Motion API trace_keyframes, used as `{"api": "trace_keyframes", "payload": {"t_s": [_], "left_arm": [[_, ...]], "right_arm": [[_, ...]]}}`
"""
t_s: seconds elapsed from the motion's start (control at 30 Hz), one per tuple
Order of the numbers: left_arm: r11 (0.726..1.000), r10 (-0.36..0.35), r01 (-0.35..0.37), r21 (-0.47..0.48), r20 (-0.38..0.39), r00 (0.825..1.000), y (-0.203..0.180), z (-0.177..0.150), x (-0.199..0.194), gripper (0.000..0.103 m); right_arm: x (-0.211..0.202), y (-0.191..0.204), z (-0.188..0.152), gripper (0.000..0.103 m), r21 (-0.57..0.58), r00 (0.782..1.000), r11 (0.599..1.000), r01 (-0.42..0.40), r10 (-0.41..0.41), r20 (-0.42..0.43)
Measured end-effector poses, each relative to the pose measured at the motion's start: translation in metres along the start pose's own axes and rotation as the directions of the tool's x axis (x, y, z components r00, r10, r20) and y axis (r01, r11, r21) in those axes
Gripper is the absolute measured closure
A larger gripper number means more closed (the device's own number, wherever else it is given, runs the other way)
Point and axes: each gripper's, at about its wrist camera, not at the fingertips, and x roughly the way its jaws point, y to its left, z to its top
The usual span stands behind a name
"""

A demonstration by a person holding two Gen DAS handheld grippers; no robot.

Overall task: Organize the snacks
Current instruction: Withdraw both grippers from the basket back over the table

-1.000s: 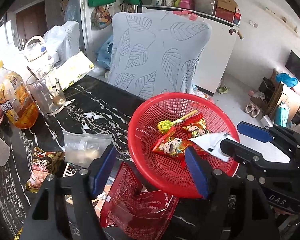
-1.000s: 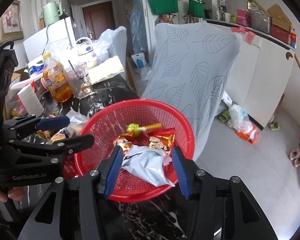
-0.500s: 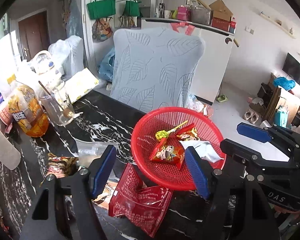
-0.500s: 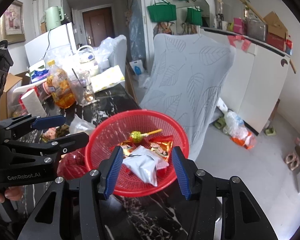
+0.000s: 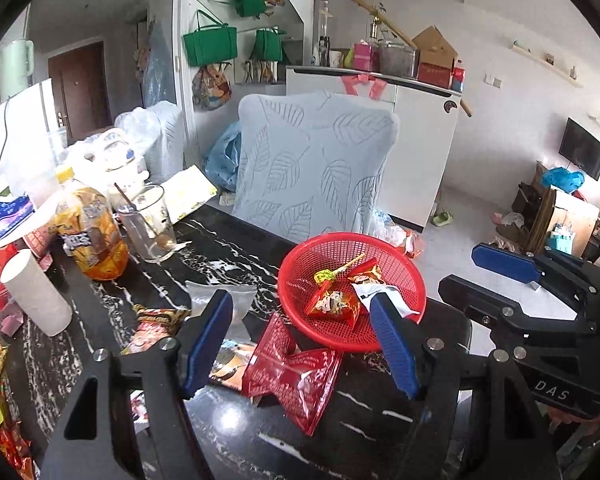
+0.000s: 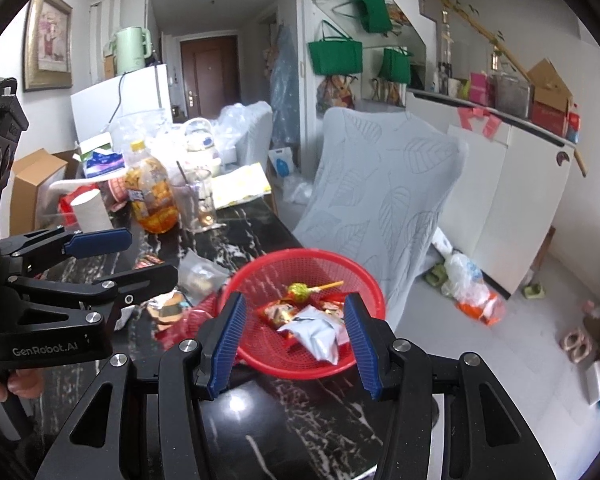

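A red mesh basket (image 5: 404,268) (image 6: 364,284) stands at the black marble table's far edge. It holds a lollipop (image 5: 332,274), two red snack packets (image 5: 334,302) and a silver packet (image 6: 314,330). A red snack bag (image 5: 296,372) lies on the table in front of the basket, below my left gripper (image 5: 300,336), which is open and empty. My right gripper (image 6: 294,334) is open and empty, raised in front of the basket; it also shows in the left wrist view (image 5: 500,276). More snack packets (image 5: 156,320) and a clear bag (image 5: 220,294) lie left of the basket.
A juice bottle (image 5: 92,236), a glass with a spoon (image 5: 148,224) and a white paper roll (image 5: 34,294) stand at the left of the table (image 5: 228,240). A leaf-patterned chair (image 5: 312,172) stands behind the basket. A white cabinet (image 5: 420,152) is beyond.
Both grippers have pulled back and up from the basket, which now looks smaller. The silver packet lies in the basket, free of the right gripper.
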Motion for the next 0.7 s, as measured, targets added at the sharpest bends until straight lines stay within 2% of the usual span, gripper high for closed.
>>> {"api": "trace_keyframes", "payload": {"t_s": [0.17,0.23,0.27,0.3,0.57,0.7], "left_arm": [[1.000,0.010,-0.010,-0.010,0.019,1.000,0.003,-0.010,-0.021,0.033],[1.000,0.016,-0.015,-0.016,0.021,1.000,0.004,-0.015,-0.028,0.033],[1.000,0.019,-0.019,-0.018,0.021,1.000,0.004,-0.018,-0.031,0.033],[1.000,0.023,-0.023,-0.020,0.021,1.000,0.005,-0.021,-0.033,0.033],[0.996,0.051,-0.051,-0.069,0.004,0.999,0.015,-0.051,-0.052,0.033],[0.993,0.090,-0.089,-0.082,0.001,0.996,0.018,-0.064,-0.063,0.033]], "right_arm": [[-0.015,0.013,-0.003,0.052,-0.014,1.000,1.000,-0.013,0.014,0.022],[-0.020,0.019,-0.005,0.042,-0.017,0.999,1.000,-0.023,0.024,0.029],[-0.022,0.022,-0.007,0.034,-0.018,0.999,0.999,-0.031,0.031,0.034],[-0.025,0.024,-0.008,0.032,-0.020,0.998,0.999,-0.038,0.039,0.041],[-0.035,0.044,-0.024,0.031,-0.048,0.997,0.997,-0.067,0.068,0.033],[-0.037,0.056,-0.032,0.031,-0.061,0.994,0.993,-0.102,0.103,0.025]]}}
